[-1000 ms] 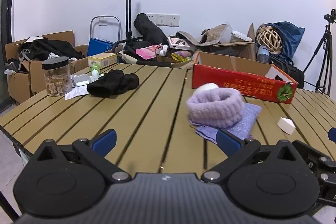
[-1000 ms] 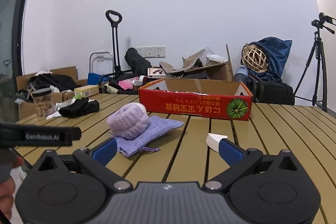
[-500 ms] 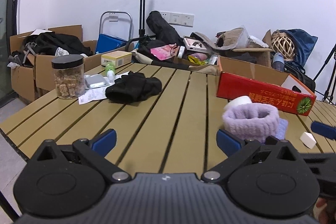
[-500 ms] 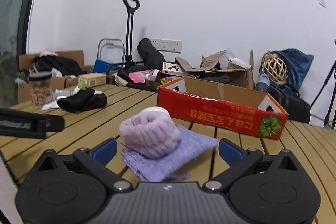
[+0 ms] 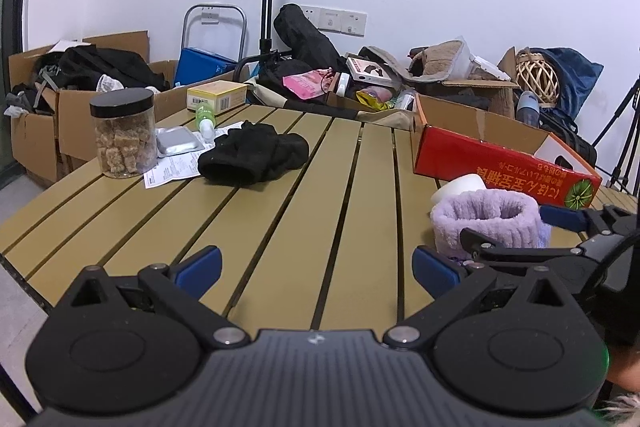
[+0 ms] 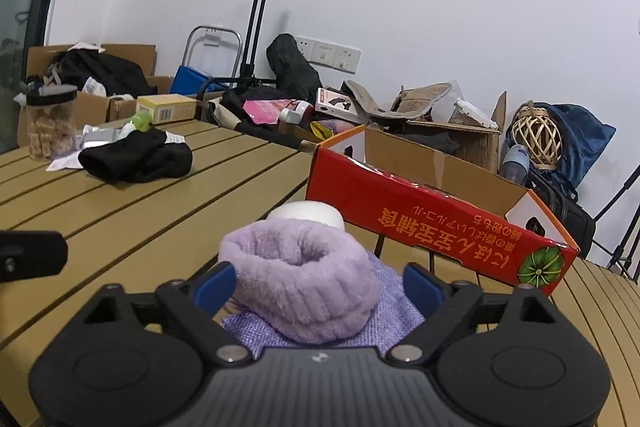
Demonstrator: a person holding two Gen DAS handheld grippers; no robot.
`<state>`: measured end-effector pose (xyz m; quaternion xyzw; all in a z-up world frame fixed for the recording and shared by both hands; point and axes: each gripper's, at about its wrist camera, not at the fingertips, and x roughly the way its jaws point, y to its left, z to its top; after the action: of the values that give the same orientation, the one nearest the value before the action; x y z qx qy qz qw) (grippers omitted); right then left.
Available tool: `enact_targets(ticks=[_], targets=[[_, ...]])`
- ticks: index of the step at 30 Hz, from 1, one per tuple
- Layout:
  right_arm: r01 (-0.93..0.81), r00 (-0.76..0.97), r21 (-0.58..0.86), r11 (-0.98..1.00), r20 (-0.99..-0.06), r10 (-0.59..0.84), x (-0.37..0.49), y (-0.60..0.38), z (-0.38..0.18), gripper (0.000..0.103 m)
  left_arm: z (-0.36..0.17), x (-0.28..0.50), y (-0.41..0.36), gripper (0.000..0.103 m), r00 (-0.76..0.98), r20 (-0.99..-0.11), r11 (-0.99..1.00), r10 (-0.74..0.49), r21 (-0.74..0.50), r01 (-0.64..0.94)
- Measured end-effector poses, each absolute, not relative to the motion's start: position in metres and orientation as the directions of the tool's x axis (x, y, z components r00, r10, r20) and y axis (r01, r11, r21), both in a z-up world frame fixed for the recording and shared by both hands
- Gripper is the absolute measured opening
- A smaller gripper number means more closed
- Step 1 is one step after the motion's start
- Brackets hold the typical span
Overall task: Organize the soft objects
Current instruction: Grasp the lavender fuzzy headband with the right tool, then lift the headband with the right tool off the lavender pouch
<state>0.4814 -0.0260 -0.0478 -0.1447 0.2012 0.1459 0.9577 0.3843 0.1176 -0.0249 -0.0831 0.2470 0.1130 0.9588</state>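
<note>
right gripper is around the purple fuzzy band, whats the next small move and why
Probably finish closing the right gripper on the purple fuzzy band. Its jaws have just been closing and the band sits between them on the lavender pouch, but a gap still shows on the right side, so nothing is gripped yet.

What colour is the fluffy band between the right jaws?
Pale lilac; the fluffy band shows best in the right wrist view, lying on a purple woven pouch.

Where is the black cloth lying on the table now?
In the left wrist view the black cloth lies on the far left part of the table, beside the jar and partly on a paper sheet.
</note>
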Motion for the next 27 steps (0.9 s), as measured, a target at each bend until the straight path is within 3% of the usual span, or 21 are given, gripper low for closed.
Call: enact_targets(ticks=[3, 5, 8, 13, 27], targets=[[-0.347, 0.872, -0.244, 0.906, -0.440, 0.215, 0.481, -0.022, -0.049, 0.067, -0.025, 0.384, 0.120, 0.103, 0.851, -0.496, 0.957, 0.172, -0.119, -0.263], [-0.356, 0.868, -0.247, 0.901, -0.444, 0.221, 0.479, -0.021, -0.049, 0.046, -0.025, 0.385, 0.121, 0.103, 0.850, -0.498, 0.956, 0.171, -0.125, -0.265], [-0.364, 0.863, -0.231, 0.902, -0.447, 0.234, 0.477, -0.023, -0.047, 0.032, -0.024, 0.384, 0.121, 0.103, 0.851, -0.497, 0.956, 0.170, -0.127, -0.265], [-0.362, 0.868, -0.187, 0.913, -0.426, 0.257, 0.468, -0.033, -0.039, 0.027, -0.023, 0.384, 0.121, 0.103, 0.854, -0.495, 0.955, 0.162, -0.139, -0.262], [-0.311, 0.898, -0.121, 0.942, -0.363, 0.250, 0.437, -0.069, -0.020, 0.027, -0.024, 0.387, 0.101, 0.103, 0.858, -0.503, 0.964, 0.109, -0.156, -0.214]])
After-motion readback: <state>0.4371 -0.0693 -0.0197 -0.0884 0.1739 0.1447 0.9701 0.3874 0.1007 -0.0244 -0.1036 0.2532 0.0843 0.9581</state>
